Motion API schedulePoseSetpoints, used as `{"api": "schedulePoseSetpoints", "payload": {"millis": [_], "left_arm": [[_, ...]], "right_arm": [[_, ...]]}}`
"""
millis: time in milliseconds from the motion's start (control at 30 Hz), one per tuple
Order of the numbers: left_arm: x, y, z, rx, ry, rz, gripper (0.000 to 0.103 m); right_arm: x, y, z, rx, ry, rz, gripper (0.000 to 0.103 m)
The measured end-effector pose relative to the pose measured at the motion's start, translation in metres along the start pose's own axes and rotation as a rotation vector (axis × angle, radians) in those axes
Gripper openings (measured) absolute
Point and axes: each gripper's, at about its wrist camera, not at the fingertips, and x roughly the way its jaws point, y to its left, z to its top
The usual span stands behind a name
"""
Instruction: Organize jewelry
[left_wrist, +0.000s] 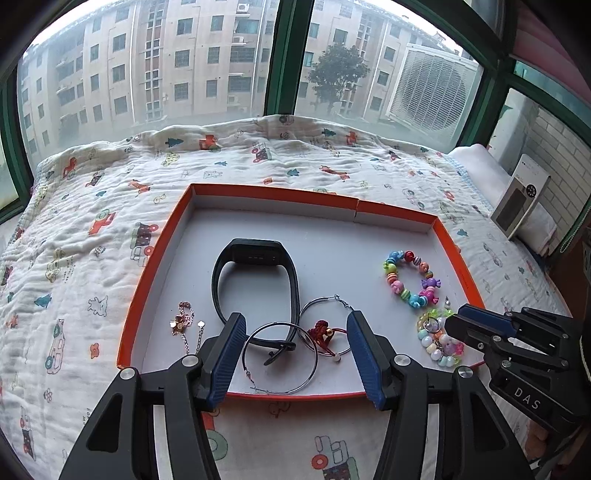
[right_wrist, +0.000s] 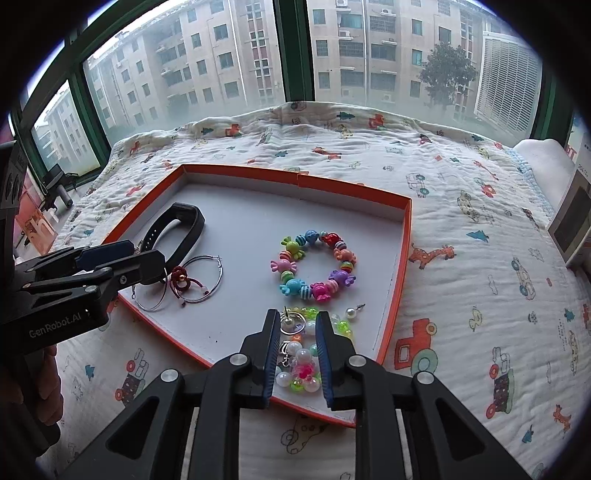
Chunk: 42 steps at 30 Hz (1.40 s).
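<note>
An orange-rimmed tray lies on the bed and holds the jewelry. My left gripper is open, its pads straddling two silver hoop earrings, a red knotted cord bracelet and the end of a black watch band. A rose-gold chain lies to their left. My right gripper has its jaws narrowly apart over a pastel bead bracelet resting on the tray floor. A candy-bead bracelet and a pearl stud lie beyond it.
A white quilt printed with cartoon vehicles covers the bed. A large window runs behind it. A grey-and-white carton leans at the far right beside a white cushion. A person's hand holds the left gripper.
</note>
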Motion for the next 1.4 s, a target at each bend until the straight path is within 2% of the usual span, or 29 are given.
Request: {"api": "schedulePoseSetpoints", "payload": {"millis": [200,433,567,733,967,1400], "left_arm": [[-0.014,0.005,-0.004,-0.018,-0.01,0.004,0.061],[-0.057,-0.001,-0.011,-0.026,-0.042,0.021,0.061],[-0.087,-0.007,-0.02,-0.021,-0.061,0.05,0.072],[-0.128,-0.01,-0.032,-0.042,-0.092,0.067,0.074],[-0.181,-0.017,-0.053,-0.05,-0.142,0.114,0.083],[-0.26,-0.028,-0.092,-0.067,-0.224,0.199,0.086]], "right_arm": [[-0.015,0.0,-0.002,0.017,-0.025,-0.001,0.028],[-0.041,0.011,-0.006,0.023,-0.049,0.003,0.043],[-0.06,0.019,-0.011,0.022,-0.065,0.006,0.049],[-0.083,0.031,-0.018,0.004,-0.09,-0.006,0.055],[-0.115,0.042,-0.031,-0.018,-0.149,-0.041,0.06],[-0.155,0.046,-0.055,0.014,-0.209,-0.036,0.062]]}}
